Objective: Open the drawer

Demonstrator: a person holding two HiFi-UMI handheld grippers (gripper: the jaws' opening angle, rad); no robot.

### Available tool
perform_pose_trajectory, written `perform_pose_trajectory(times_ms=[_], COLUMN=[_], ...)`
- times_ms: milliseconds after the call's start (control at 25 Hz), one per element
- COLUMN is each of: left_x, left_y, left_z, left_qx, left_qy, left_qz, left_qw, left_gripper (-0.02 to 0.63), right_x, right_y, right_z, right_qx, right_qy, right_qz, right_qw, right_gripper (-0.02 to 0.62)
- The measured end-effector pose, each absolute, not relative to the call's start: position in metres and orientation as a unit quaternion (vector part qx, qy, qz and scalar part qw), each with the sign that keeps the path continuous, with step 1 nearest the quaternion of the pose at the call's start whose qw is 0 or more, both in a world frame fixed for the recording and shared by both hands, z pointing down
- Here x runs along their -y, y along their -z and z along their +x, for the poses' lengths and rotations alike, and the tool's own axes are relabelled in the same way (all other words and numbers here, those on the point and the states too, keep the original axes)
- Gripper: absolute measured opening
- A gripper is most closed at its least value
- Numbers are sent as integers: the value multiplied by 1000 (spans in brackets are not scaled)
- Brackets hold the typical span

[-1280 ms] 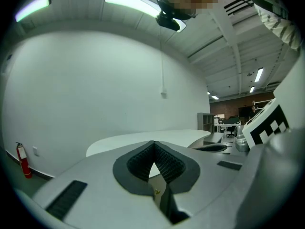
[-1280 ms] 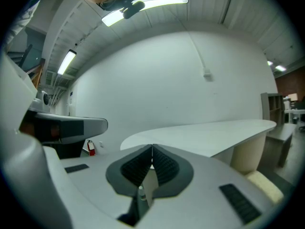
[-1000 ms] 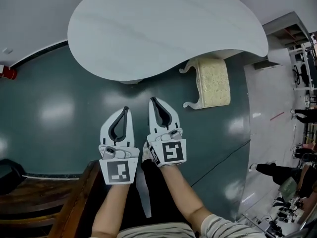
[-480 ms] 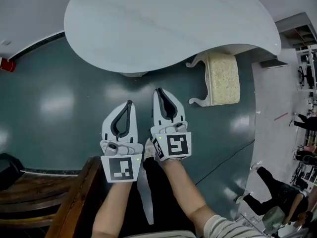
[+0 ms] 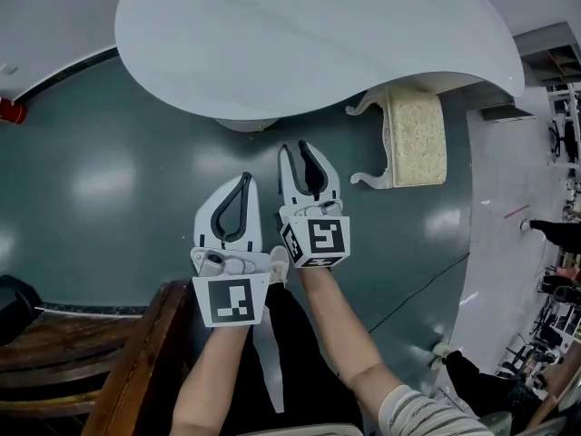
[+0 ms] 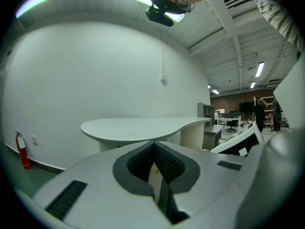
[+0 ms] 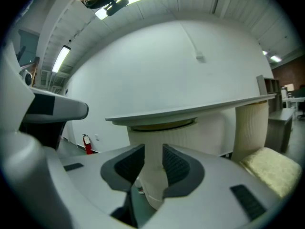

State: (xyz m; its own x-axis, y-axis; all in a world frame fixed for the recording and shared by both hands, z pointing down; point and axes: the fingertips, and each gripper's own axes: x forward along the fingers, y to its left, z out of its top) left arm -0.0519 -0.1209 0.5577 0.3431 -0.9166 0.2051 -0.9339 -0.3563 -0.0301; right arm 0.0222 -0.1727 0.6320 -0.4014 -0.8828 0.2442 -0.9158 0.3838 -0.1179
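Observation:
No drawer can be made out in any view. Both grippers hang side by side over the dark green floor, pointing toward a white curved table point(image 5: 309, 44). My left gripper point(image 5: 245, 179) is shut, its ribbed pads point(image 6: 167, 163) pressed together with nothing between them. My right gripper point(image 5: 300, 146) has its jaws opening, with a clear gap and nothing held. Through that gap in the right gripper view point(image 7: 153, 149) shows the table's pale ribbed pedestal point(image 7: 181, 130), far behind.
A cream cushioned stool point(image 5: 416, 139) with white curled legs stands right of the grippers, under the table's edge. Dark wooden furniture point(image 5: 91, 371) sits at the lower left beside my left arm. A red fire extinguisher point(image 5: 9, 112) stands by the wall. Office desks and people are far right.
The right gripper's jaws, shut in both earlier frames, now stand apart. The left gripper stays shut. Both hands have shifted a little toward the table in the head view.

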Motion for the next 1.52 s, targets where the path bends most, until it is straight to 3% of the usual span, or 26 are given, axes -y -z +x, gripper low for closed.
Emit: perform_pose_trajectory(times_ms=[560, 1520], left_x=[122, 121], left_y=[-572, -566], left_z=[-63, -58], left_qx=[586, 579], left_qy=[-89, -109], left_qz=[803, 807], left_qw=[62, 23], left_gripper=[-9, -8], right_x=[208, 246], right_y=[-683, -739], right_z=[14, 17], right_qx=[830, 821], right_qy=[-117, -114], right_qz=[537, 543], right_qw=[97, 133], right_gripper=[181, 161])
